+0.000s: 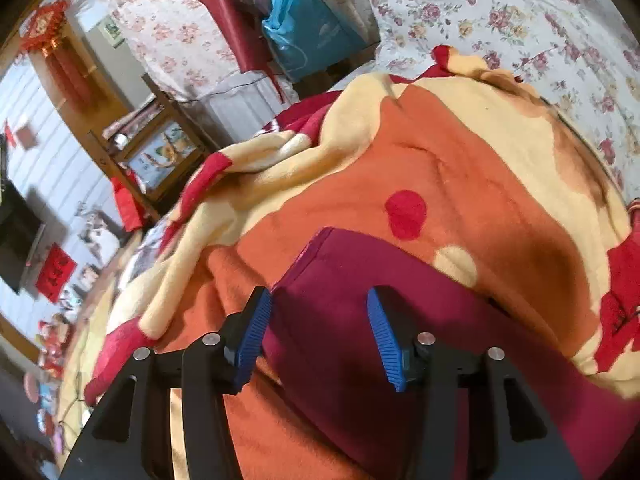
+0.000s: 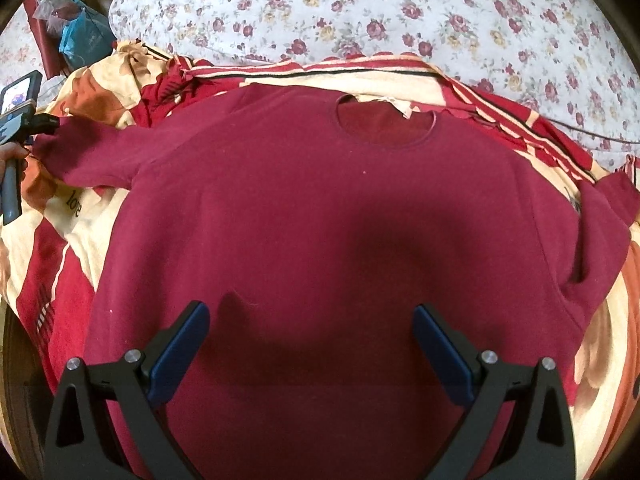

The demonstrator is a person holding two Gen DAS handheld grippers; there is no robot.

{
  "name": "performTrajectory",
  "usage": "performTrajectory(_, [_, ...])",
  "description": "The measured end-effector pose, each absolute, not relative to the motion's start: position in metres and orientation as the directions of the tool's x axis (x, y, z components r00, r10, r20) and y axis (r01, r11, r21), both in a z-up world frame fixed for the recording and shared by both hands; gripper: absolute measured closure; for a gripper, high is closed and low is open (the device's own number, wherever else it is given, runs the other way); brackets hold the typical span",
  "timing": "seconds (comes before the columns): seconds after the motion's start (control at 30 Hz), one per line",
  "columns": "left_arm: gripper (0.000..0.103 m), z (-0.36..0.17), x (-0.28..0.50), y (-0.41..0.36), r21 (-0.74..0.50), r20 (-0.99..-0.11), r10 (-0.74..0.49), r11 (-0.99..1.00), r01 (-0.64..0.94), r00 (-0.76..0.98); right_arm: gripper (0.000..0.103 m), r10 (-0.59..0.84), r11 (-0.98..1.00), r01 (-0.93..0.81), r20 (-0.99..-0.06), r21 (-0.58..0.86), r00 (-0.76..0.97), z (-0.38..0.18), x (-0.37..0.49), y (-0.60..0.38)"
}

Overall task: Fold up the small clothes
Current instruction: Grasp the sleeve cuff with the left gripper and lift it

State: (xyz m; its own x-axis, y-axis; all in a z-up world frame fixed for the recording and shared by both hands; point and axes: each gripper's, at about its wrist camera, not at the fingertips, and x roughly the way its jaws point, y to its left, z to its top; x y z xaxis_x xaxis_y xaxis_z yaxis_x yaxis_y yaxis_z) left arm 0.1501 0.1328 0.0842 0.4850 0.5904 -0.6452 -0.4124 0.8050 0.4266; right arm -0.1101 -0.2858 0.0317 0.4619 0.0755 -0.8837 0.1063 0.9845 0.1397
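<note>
Maroon sweater (image 2: 320, 220) lies flat, front up, on the orange-and-cream blanket (image 2: 80, 224) over the bed; round neckline far side, sleeves spread. Right claw (image 2: 312, 344) gapes wide above the hem. Left claw (image 1: 318, 332) open over the sleeve cuff (image 1: 332, 264).

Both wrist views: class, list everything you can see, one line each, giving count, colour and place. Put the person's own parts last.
sweater: one, maroon, spread flat on the blanket, neck away from the camera
blanket: one, orange, cream and red, under the sweater
quilt: one, white with red flowers, behind the blanket
bag: one, blue, beside the bed, left wrist view
chair: one, brown wood, left of the bed
left gripper: blue fingers, open over the sleeve end
right gripper: blue fingers, open over the sweater hem
</note>
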Motion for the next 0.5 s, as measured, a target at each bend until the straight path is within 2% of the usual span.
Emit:
performTrajectory(0.03, [0.096, 0.085, 0.149, 0.135, 0.388, -0.668, 0.548, 0.833, -0.393, 0.503, 0.000, 0.076, 0.984, 0.107, -0.883, 0.141, 0.462, 0.032, -0.111, -0.286])
performTrajectory(0.1, [0.103, 0.087, 0.144, 0.136, 0.333, -0.691, 0.490, 0.868, -0.368, 0.531, 0.000, 0.077, 0.984, 0.110, -0.882, 0.144, 0.465, 0.032, -0.112, -0.287])
performTrajectory(0.2, [0.103, 0.092, 0.133, 0.125, 0.343, -0.667, 0.489, 0.871, -0.351, 0.562, 0.000, 0.078, 0.982, 0.117, -0.877, 0.151, 0.474, 0.034, -0.114, -0.288])
performTrajectory(0.3, [0.103, 0.109, 0.109, 0.101, 0.297, -0.642, 0.430, 0.903, -0.312, 0.635, 0.000, 0.079, 0.981, 0.119, -0.876, 0.153, 0.476, 0.036, -0.116, -0.289])
performTrajectory(0.4, [0.103, 0.133, 0.077, 0.066, 0.226, -0.620, 0.327, 0.945, -0.236, 0.713, 0.000, 0.078, 0.980, 0.122, -0.872, 0.155, 0.483, 0.039, -0.118, -0.290])
performTrajectory(0.5, [0.103, 0.152, 0.044, 0.020, 0.106, -0.647, 0.123, 0.992, -0.070, 0.752, 0.000, 0.083, 0.979, 0.123, -0.864, 0.164, 0.496, 0.044, -0.121, -0.294])
